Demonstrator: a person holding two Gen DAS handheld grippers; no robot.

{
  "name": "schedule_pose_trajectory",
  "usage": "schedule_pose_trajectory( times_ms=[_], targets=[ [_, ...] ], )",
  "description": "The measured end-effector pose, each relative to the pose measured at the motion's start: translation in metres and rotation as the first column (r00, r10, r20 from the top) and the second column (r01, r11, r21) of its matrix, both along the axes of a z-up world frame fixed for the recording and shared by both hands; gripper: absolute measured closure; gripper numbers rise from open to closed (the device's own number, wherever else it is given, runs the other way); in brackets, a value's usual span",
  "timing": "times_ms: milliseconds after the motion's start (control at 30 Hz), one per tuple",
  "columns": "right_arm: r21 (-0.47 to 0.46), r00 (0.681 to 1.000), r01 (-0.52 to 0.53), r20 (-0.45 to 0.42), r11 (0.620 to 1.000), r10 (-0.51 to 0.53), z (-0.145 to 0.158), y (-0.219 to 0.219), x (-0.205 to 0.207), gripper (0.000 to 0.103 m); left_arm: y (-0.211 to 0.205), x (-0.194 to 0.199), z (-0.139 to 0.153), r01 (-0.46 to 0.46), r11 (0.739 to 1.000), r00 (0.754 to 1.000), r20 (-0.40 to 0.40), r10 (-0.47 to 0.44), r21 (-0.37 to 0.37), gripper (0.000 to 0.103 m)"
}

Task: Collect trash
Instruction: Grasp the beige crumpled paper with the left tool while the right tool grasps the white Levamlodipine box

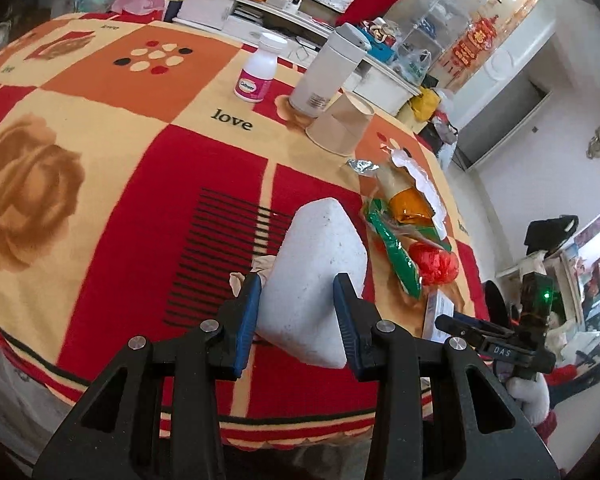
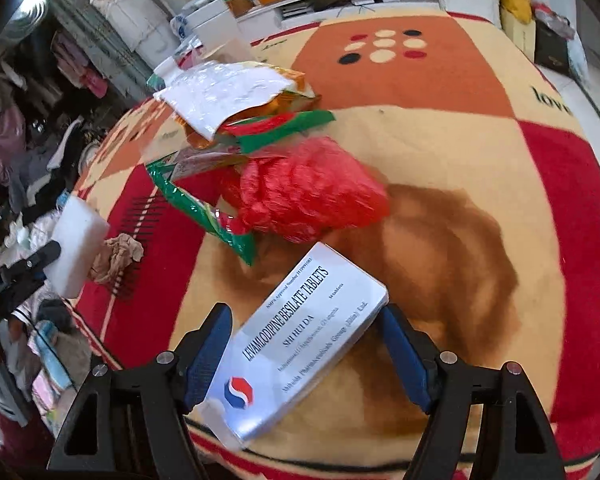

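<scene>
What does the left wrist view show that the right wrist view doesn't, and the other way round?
Left wrist only: pink-labelled bottle, white flask, upturned paper cup.
Right wrist only: the tablet box's printed face, lying between the right gripper's open fingers.
Both: white foam block clamped in the left gripper, red plastic bag, green wrappers, crumpled brown paper, patterned tablecloth.

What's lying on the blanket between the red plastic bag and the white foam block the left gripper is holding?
In the right wrist view, a green snack wrapper and a crumpled brown paper wad lie between the red plastic bag and the white foam block.
</scene>
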State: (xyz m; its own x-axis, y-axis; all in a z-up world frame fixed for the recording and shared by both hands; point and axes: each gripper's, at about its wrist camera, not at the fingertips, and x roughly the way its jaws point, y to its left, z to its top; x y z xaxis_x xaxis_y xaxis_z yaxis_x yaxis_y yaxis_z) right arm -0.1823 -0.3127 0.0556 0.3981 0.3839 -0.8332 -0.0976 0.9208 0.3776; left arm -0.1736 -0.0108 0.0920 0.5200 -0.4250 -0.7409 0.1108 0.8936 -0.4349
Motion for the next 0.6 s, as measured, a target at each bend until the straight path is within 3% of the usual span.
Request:
schedule_pose_trajectory(
  times_ms=[133,233,300,400,600],
  targets=[
    [-0.044,1.000,-0.021,0.006,0.999,0.021,-0.001,0.018,-0.004,0.022,-0.020,-0.005,-0.012,0.046,0.999,0.999,-0.009,-0.046,0.001,0.062],
    [-0.105,0.999,-0.029,0.030,0.994,0.032,-0.003,0.028,-0.006,0.021,-0.043,-0.005,-0.028,0.100,0.995,0.994,-0.045,-0.100,-0.010,0.051],
    [-0.163,0.997,-0.058,0.050,0.985,0.067,-0.004,0.034,-0.009,0.021,-0.057,-0.007,-0.035,0.130,0.992,0.990,-0.058,-0.130,-0.003,0.050],
    [-0.223,0.991,-0.095,0.068,0.970,0.112,-0.004,0.028,-0.016,0.030,-0.069,-0.011,-0.032,0.164,0.985,0.986,-0.026,-0.163,0.052,0.050],
    [-0.273,0.994,-0.074,0.061,0.959,0.094,-0.001,-0.005,-0.023,0.034,-0.045,0.002,-0.017,0.105,0.993,0.994,0.018,-0.106,0.055,0.041]
  ],
)
